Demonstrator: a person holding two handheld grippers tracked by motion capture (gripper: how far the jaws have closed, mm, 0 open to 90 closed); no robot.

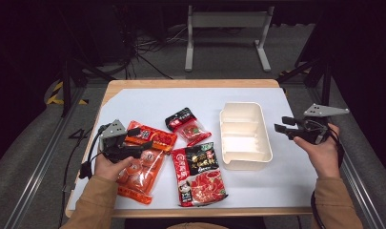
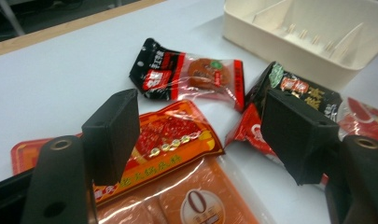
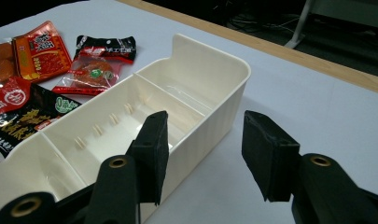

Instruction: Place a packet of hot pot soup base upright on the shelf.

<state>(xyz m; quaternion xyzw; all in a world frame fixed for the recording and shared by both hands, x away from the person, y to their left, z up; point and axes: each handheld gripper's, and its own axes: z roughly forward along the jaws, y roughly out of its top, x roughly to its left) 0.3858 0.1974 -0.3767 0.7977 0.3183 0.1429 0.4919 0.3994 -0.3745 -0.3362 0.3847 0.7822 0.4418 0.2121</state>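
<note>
Near the table's left edge, the left gripper [image 1: 144,144] hangs spread and empty over the orange seasoning packet [image 1: 145,164], which lies lengthwise beneath it; the right gripper [image 1: 282,125], also spread, waits beside the cream divided tray [image 1: 245,160].

Both arms wear tan long sleeves [image 1: 97,202]. The black two-jaw tongs [image 1: 144,144] carry a grey three-cornered plate [image 1: 114,129] and a black cable [image 1: 88,160]. Brass-ringed screw holes [image 3: 117,162] mark the jaws.

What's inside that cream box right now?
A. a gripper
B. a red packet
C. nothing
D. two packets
C: the box has bare compartments, and all three packets lie on the table to its left.
</note>
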